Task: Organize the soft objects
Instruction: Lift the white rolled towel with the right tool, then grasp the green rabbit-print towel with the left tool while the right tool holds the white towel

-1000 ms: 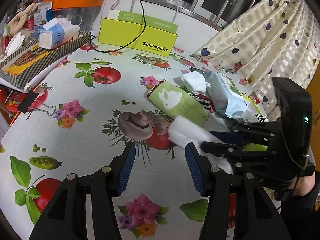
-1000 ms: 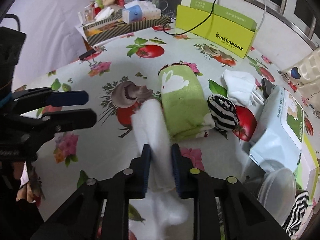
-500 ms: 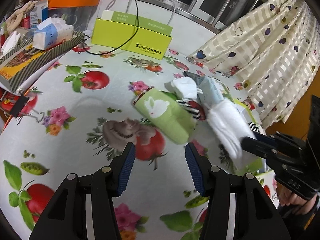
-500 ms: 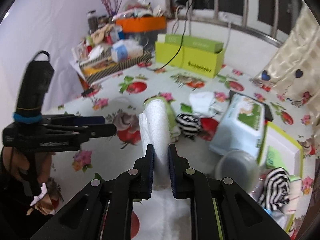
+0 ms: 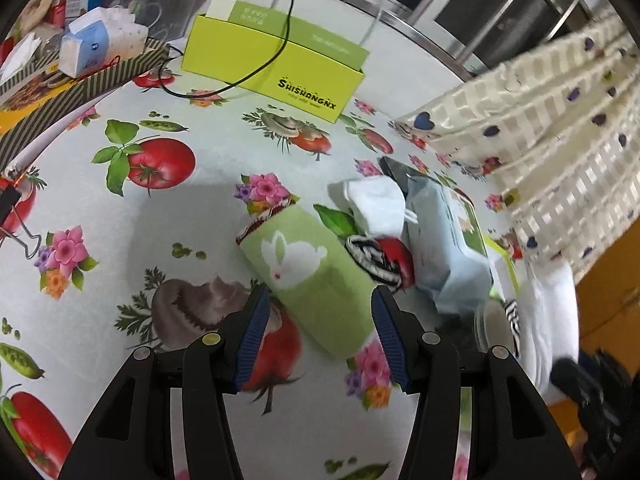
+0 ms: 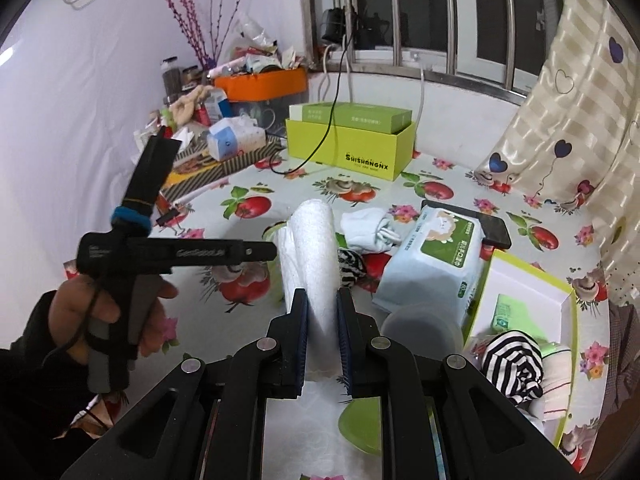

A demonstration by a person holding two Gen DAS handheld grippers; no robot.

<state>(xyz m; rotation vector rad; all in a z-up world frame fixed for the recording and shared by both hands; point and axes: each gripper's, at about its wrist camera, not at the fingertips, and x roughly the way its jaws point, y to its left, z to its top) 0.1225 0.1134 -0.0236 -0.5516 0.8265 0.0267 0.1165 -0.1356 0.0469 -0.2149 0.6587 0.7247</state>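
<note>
A fruit-print tablecloth (image 5: 120,220) covers the table. The right gripper (image 6: 322,316) is clamped on a rolled white towel (image 6: 314,248). The left gripper (image 5: 316,336), jaws wide, straddles the green rabbit towel (image 5: 308,276) (no contact visible). Beside it lie a wipes pack (image 6: 434,258) and white socks (image 6: 366,230). An open tray (image 6: 532,300) holds a striped roll (image 6: 512,360).

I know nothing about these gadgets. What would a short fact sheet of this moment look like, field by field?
Setting: table with a fruit-print cloth
Right gripper: shut on a rolled white towel, lifted off the table
Left gripper: open, holding nothing, jaws either side of the green rabbit towel
Beside the green towel: striped sock, white socks, wipes pack
Open lime box: holds another striped sock
</note>
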